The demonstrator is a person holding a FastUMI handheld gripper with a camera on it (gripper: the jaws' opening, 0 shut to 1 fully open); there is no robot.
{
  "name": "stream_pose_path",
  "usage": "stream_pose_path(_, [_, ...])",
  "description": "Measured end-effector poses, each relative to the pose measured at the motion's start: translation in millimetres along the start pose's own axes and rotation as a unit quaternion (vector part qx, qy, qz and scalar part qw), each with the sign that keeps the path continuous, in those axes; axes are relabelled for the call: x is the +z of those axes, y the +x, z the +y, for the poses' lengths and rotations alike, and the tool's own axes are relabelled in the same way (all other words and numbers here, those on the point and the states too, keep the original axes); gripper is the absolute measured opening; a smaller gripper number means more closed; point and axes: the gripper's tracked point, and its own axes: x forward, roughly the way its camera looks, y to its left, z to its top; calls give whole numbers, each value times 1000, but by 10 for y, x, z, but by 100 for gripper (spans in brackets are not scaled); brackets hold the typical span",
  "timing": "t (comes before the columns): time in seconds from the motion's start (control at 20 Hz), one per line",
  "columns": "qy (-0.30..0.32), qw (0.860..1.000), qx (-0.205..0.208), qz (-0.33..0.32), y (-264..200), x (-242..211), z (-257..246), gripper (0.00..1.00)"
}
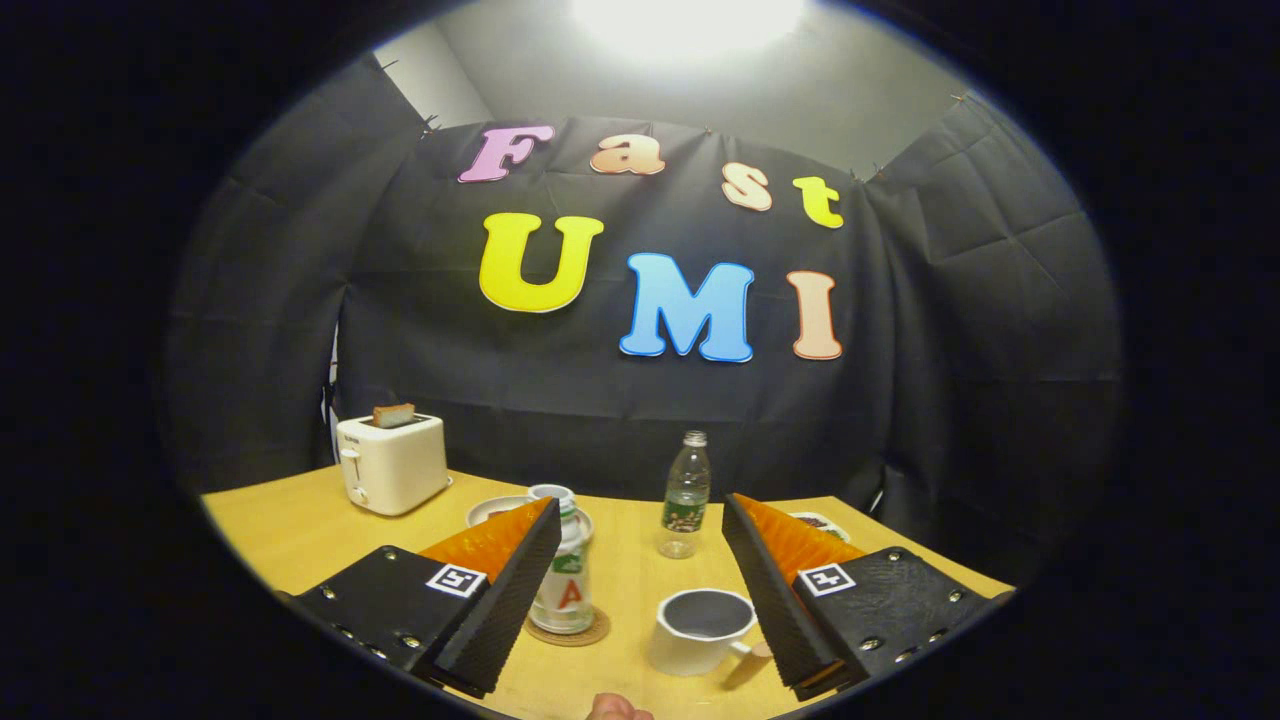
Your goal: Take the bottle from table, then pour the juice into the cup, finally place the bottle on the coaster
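Observation:
A small white juice bottle point(567, 585) with a green and red label stands upright on a round cork coaster point(572, 632). It is close against the inner face of the left finger, which hides part of its side. A white cup point(700, 632) with a dark inside sits on the table just ahead, nearer the right finger, its handle turned toward that finger. My gripper point(640, 508) is open, the fingers wide apart, and neither finger presses on anything.
A clear plastic bottle point(686, 495) stands beyond the fingers near the table's far edge. A white toaster point(392, 465) with a slice of bread is at the far left. A white plate point(490, 510) lies behind the juice bottle. A small patterned disc point(826, 522) lies past the right finger. The wooden table point(290, 525) ends at the cloth wall.

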Motion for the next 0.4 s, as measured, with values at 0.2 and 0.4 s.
stream_pose_path(0.2, [-44, 999, -7, -18, -19, -280, -804, 96])
stream_pose_path(0.4, [-94, 995, 11, 7, 124, -773, -1449, 96])
